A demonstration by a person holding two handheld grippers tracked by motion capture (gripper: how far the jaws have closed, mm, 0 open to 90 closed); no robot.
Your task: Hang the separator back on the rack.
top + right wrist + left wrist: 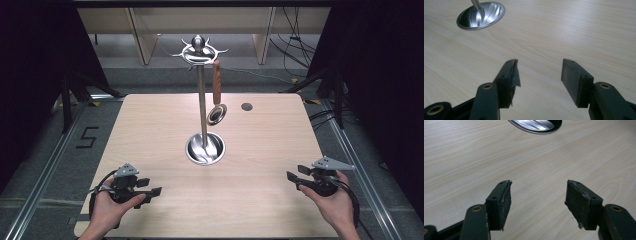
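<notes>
A steel utensil stand (202, 100) rises from a round dished base (205, 148) at the table's middle. From one of its top hooks hangs a ladle (217, 95) with a brown wooden handle and a steel bowl. My left gripper (153, 189) rests low at the front left, open with nothing between its pads (501, 202). At the front right, my right gripper (294, 180) is held low over the table, open and empty too. The stand's base (481, 15) lies ahead of its jaws, up and to the left, and the base's rim (536, 125) sits at the top of the left gripper view.
The wooden table (150, 130) has a dark round hole (246, 106) at its back right. Beyond the table are floor rails, cables and wooden furniture legs. Dark curtains hang on both sides.
</notes>
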